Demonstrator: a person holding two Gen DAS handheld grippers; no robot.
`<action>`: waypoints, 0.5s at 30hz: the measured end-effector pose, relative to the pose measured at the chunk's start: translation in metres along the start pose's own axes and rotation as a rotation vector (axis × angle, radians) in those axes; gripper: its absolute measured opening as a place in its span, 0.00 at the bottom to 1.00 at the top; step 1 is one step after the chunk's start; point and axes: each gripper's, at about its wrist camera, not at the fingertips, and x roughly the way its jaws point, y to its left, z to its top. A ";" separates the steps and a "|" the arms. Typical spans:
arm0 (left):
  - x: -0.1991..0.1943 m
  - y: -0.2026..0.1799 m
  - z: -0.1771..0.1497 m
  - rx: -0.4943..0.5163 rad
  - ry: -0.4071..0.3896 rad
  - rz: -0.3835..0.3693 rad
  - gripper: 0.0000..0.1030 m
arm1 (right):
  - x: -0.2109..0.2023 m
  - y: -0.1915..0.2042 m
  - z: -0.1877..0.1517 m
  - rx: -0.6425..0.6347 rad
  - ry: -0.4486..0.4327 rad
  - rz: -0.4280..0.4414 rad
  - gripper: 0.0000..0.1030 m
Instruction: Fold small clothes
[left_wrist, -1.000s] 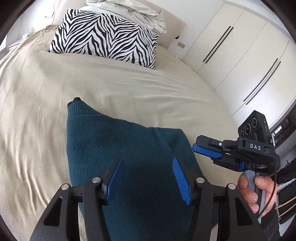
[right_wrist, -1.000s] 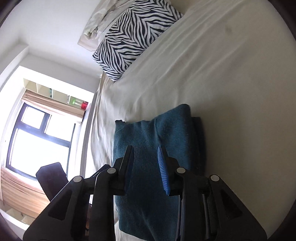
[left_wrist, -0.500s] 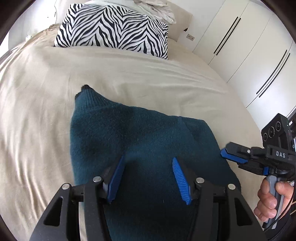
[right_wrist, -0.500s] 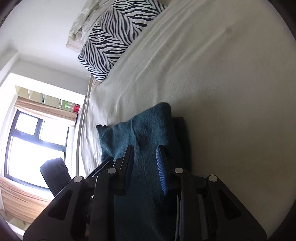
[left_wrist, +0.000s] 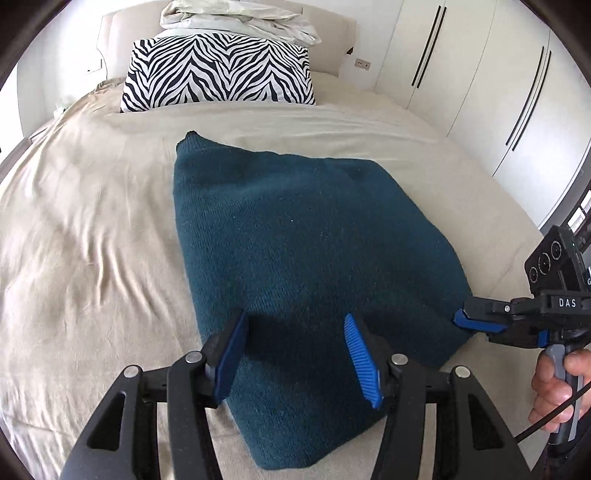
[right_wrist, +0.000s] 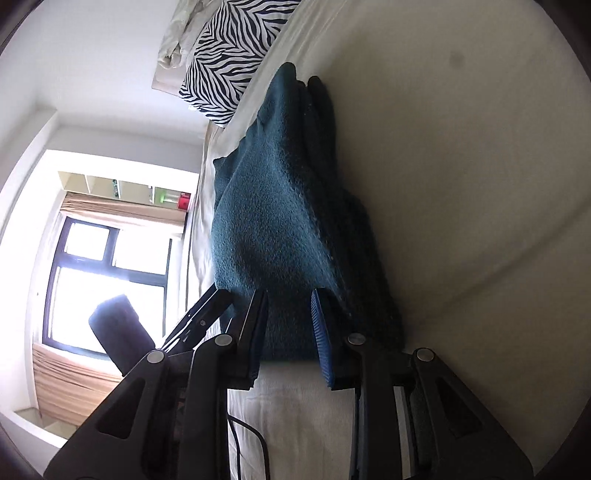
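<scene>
A dark teal knitted sweater (left_wrist: 295, 236) lies folded on the beige bed sheet (left_wrist: 92, 240), its collar end pointing at the headboard. My left gripper (left_wrist: 295, 328) hovers open over the sweater's near end, and its blue pads touch nothing. My right gripper (left_wrist: 461, 317), held by a hand (left_wrist: 557, 384), is rolled on its side with its tips at the sweater's right edge. In the right wrist view that gripper (right_wrist: 288, 306) stands narrowly open. The sweater's (right_wrist: 273, 221) near corner shows in the gap, with no clear pinch on it.
A zebra-striped pillow (left_wrist: 218, 74) leans at the headboard with crumpled pale bedding (left_wrist: 236, 18) above it. White wardrobe doors (left_wrist: 480, 74) line the right wall. A bright window (right_wrist: 107, 277) and a dark chair (right_wrist: 118, 332) stand beyond the bed's far side.
Both grippers have dropped closer to the sweater. The right gripper moved from the air beside it to its right edge. The left view swung round to face the headboard.
</scene>
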 end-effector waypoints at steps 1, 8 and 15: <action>-0.003 -0.001 -0.003 0.002 -0.006 0.007 0.55 | -0.006 0.005 -0.005 -0.012 -0.009 -0.011 0.23; 0.010 -0.001 -0.023 0.051 0.030 0.011 0.56 | -0.001 -0.006 -0.025 -0.049 0.028 -0.039 0.22; -0.032 0.030 -0.008 -0.066 -0.084 -0.052 0.67 | -0.032 0.034 -0.009 -0.148 -0.032 -0.117 0.52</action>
